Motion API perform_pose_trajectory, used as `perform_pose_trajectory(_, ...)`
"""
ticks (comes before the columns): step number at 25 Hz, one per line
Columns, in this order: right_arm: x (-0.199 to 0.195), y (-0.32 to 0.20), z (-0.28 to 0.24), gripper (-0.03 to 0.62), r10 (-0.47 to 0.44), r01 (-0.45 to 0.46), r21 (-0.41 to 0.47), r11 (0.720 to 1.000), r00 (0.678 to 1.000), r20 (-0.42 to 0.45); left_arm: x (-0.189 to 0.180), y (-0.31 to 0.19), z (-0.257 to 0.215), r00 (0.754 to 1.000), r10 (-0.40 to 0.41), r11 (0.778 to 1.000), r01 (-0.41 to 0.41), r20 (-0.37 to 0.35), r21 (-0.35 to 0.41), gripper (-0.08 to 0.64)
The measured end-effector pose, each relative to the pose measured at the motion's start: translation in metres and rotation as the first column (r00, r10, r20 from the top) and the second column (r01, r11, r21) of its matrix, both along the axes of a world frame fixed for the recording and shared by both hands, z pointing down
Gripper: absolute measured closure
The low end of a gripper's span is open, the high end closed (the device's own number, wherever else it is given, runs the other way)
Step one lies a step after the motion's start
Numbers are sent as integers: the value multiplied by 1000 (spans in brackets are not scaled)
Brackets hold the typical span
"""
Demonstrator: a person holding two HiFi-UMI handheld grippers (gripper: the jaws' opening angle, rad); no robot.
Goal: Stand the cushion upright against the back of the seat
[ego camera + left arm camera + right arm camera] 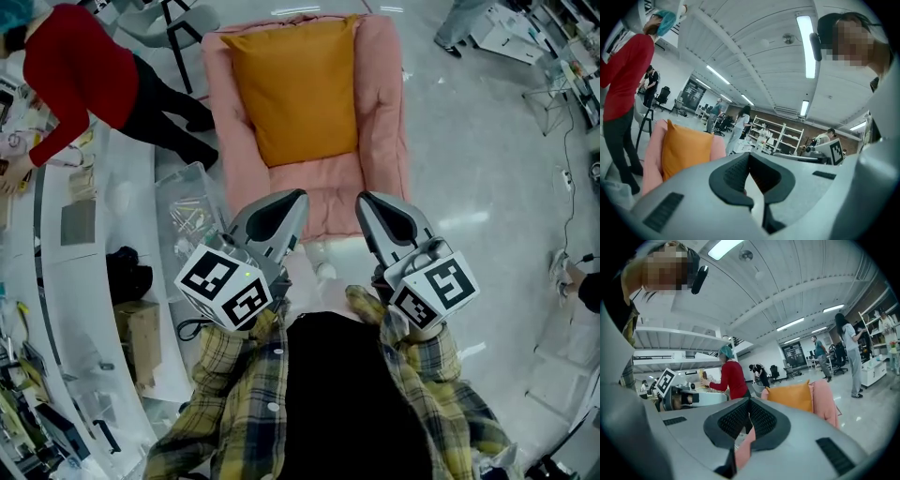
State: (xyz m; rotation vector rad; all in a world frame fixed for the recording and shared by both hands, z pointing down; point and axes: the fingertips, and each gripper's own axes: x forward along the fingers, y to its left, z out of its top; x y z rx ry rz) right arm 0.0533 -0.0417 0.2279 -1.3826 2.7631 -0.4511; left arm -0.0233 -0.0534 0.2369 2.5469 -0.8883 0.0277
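An orange cushion (pixel 295 84) stands upright, leaning on the back of the pink padded seat (pixel 382 122). Both grippers are drawn back close to my body, well short of the seat's front edge and touching neither. My left gripper (pixel 296 197) points at the seat with its jaws together and nothing between them. My right gripper (pixel 364 201) is alongside it, also closed and empty. In the left gripper view the cushion (pixel 686 150) stands beyond my left gripper (pixel 749 158). In the right gripper view the cushion (pixel 790 397) and the seat (pixel 824 401) lie past my right gripper (pixel 750 401).
A person in red (pixel 75 75) bends over a white counter (pixel 94 281) on the left. A clear plastic bin (pixel 192 211) stands between the counter and the seat, with a cardboard box (pixel 141 337) nearer me. Shiny floor (pixel 487 169) lies to the right.
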Motion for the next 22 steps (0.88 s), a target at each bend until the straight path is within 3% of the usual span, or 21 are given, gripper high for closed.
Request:
perform_pose_trajectory(7, -18, -1, -2, 574, 31, -32, -15, 999, 998, -53, -12, 7, 5, 995, 57, 998, -57, 84, -6, 555)
perform_pose_trajectory(17, -42, -7, -6, 574, 46, -41, 32, 999, 986, -159, -26, -3, -3, 992, 69, 997, -72, 106, 27, 555)
perform_pose_trajectory(22, -42, -12, -10, 574, 48, -42, 40, 998, 986, -160, -25, -8, -7, 992, 74, 996, -79, 99, 44, 555)
